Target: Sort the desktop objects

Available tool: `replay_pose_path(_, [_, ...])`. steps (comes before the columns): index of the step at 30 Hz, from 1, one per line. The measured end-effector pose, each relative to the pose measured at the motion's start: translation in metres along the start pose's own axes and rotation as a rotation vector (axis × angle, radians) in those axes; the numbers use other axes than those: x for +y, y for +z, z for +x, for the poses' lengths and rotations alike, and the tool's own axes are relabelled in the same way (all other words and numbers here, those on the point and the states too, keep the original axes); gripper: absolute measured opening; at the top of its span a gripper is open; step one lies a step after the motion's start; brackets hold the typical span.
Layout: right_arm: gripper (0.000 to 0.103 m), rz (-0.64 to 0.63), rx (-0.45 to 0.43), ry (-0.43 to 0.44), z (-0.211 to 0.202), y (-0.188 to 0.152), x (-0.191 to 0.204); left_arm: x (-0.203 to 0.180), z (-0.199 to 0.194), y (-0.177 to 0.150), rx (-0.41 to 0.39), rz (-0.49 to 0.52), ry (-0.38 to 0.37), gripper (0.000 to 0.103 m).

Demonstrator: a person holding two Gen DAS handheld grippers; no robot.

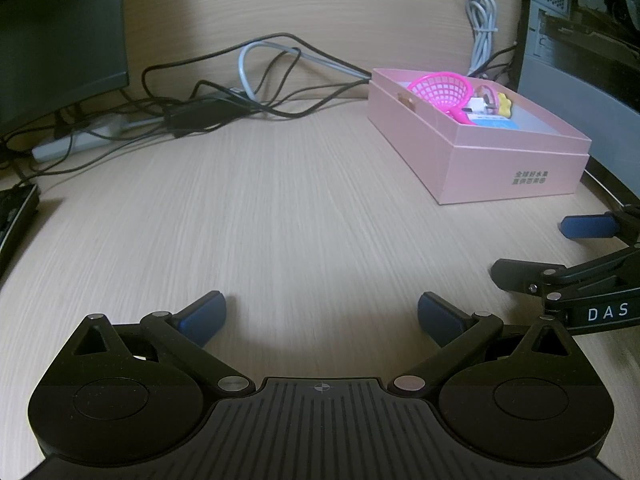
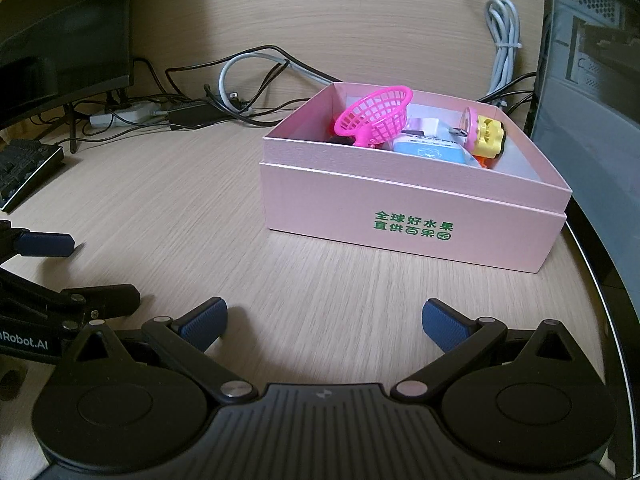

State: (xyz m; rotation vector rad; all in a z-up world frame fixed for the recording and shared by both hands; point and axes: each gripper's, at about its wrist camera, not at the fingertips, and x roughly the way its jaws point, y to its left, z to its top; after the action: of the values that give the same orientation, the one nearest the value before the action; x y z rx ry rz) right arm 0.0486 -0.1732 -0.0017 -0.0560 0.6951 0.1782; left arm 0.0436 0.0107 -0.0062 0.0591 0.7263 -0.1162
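At the left edge of the desk (image 1: pixel 280 208) a keyboard (image 2: pixel 24 168) is seen, with a dark monitor (image 2: pixel 64 32) standing behind it toward the back left corner. Along the back edge a power strip (image 2: pixel 120 114) and a tangle of black and grey cables (image 1: pixel 256 80) are spread.

Near the front edge the left tool (image 1: pixel 322 316) is held low over bare wood, its jaws spread wide with nothing between them. Just to its right the right tool (image 2: pixel 324 320) is held in the same way, wide open and empty.

Toward the right edge the pink box (image 2: pixel 412 216) is placed, close to a computer case (image 2: pixel 592 100) at the back right corner. The sorted things are gathered inside it: a pink toy basket (image 2: pixel 376 116), a light blue pack (image 2: pixel 428 152), a yellow toy block (image 2: pixel 488 136) and a few smaller pieces that cannot be made out.

No loose object is seen on the open wood, so the sorting is judged to be finished or nearly so. The step in hand is judged to be a last check and a pull-back: the tools are best kept open, level and apart from each other, and clear of the box wall, so that the light card box is not nudged toward the edge. The cables are best left untouched.

The desk top is pale wood grain, smooth and dimly lit; the back panel is finished in the same wood.
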Motion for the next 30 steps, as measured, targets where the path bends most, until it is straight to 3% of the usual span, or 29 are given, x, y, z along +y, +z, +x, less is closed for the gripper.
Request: replay_pose_path(30, [0.103,0.0,0.001,0.001,0.0005,0.0002,-0.0007,0.0015,0.0013,0.0027,-0.007,-0.004,0.01,0.103])
